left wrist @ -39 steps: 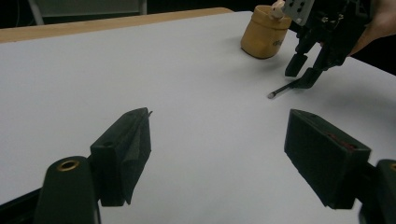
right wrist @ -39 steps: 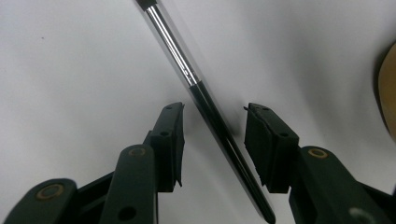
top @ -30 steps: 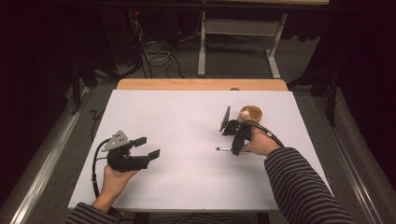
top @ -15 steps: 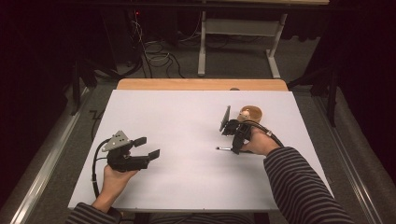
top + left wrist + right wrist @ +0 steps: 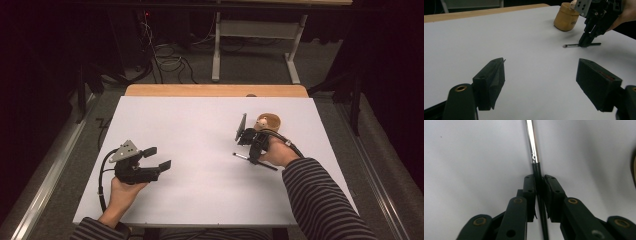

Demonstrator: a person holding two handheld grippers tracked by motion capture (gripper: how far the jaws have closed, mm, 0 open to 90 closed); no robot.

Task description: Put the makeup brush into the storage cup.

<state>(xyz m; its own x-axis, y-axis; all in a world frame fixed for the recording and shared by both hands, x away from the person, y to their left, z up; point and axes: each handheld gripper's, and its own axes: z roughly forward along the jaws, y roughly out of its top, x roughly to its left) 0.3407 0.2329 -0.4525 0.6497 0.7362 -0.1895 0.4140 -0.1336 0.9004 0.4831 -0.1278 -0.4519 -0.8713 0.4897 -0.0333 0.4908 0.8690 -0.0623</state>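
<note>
Dim dark room, grey carpet floor (image 5: 70, 165), white-legged desk frame (image 5: 255, 47) behind, tangled cables (image 5: 167, 62)

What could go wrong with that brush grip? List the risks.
1. The right tool is shut on the thin brush while it lies flat on the table; a narrow handle may roll or twist out on lifting.
2. The wooden cup stands just beyond that hand; swinging the brush up could knock it over.
</note>
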